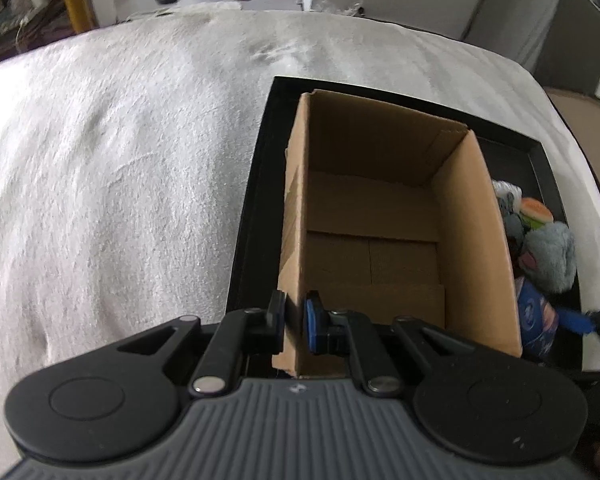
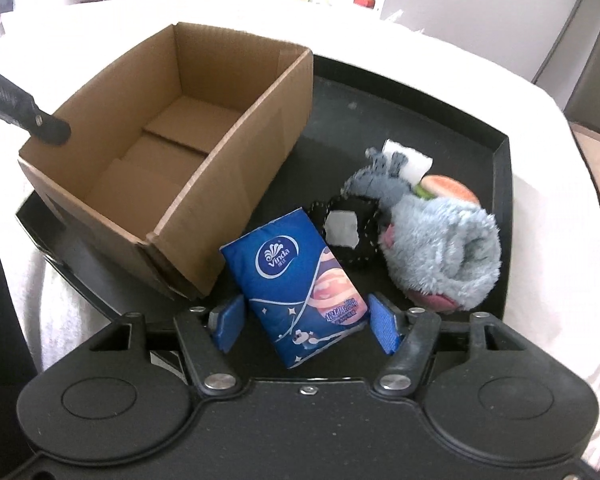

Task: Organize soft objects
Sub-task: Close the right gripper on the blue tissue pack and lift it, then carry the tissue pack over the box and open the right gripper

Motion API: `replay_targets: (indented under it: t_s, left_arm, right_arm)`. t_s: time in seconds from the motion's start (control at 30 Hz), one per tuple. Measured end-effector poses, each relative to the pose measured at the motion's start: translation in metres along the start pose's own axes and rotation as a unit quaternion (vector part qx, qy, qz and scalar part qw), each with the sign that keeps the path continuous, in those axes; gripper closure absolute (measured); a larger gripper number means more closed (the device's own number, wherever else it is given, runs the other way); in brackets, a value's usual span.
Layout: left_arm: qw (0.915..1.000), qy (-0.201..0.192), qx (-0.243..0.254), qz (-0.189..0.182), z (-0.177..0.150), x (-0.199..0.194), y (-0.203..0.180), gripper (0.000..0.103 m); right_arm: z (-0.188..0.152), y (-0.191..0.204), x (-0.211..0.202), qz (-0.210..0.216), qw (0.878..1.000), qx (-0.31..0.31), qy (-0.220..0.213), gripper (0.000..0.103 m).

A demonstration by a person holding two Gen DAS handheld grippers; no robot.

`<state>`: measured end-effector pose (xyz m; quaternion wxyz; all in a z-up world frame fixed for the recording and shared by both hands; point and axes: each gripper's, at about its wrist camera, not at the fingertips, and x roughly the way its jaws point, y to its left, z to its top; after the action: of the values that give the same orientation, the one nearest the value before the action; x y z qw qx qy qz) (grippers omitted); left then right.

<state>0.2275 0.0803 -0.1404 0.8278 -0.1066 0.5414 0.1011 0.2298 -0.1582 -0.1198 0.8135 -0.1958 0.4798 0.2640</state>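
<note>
White fleece bedding [image 1: 120,160] spreads under a black tray [image 2: 496,208]. On it we see the blue tissue pack [image 2: 296,292] lying just beside the cardboard box [image 2: 204,168], between the spread fingers [image 2: 384,330] of the right gripper [image 2: 306,326], neither pad clearly touching it. A fluffy grey plush [image 2: 444,248] sits near, to its right. Our left gripper [image 1: 294,326] has its fingers [image 1: 312,326] pinching the box's near wall, one inside, one outside.
</note>
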Motion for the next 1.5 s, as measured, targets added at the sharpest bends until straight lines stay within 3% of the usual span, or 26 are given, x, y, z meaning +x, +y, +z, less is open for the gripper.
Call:
replay_targets:
  t_s: [0.2, 0.43, 0.73, 1.03, 1.27, 1.5]
  left_arm:
    - [0.9999, 0.012, -0.006, -0.008, -0.002, -0.001, 0.008, 0.096]
    - [0.9997, 0.021, -0.007, 0.014, 0.003, 0.003, 0.008, 0.096]
    - [0.9997, 0.012, -0.016, -0.016, 0.004, 0.004, 0.016, 0.096]
    - [0.9997, -0.01, 0.002, -0.024, 0.001, 0.002, 0.015, 0.095]
    - [0.9992, -0.01, -0.008, -0.039, 0.0, 0.004, 0.022, 0.095]
    - [0.998, -0.006, -0.024, -0.059, 0.002, 0.006, 0.028, 0.094]
  right_arm:
    - [0.012, -0.004, -0.019, -0.009, 1.0, 0.013, -0.02, 0.04]
    - [0.036, -0.002, -0.032, -0.011, 0.999, 0.012, -0.048, 0.04]
    - [0.065, 0.01, -0.04, -0.01, 0.997, -0.001, -0.072, 0.04]
    - [0.091, 0.041, -0.031, -0.001, 0.996, -0.047, -0.071, 0.04]
    - [0.114, 0.063, -0.025, -0.02, 0.991, -0.101, -0.083, 0.039]
    - [0.132, 0.073, -0.027, -0.033, 0.982, -0.123, -0.14, 0.034]
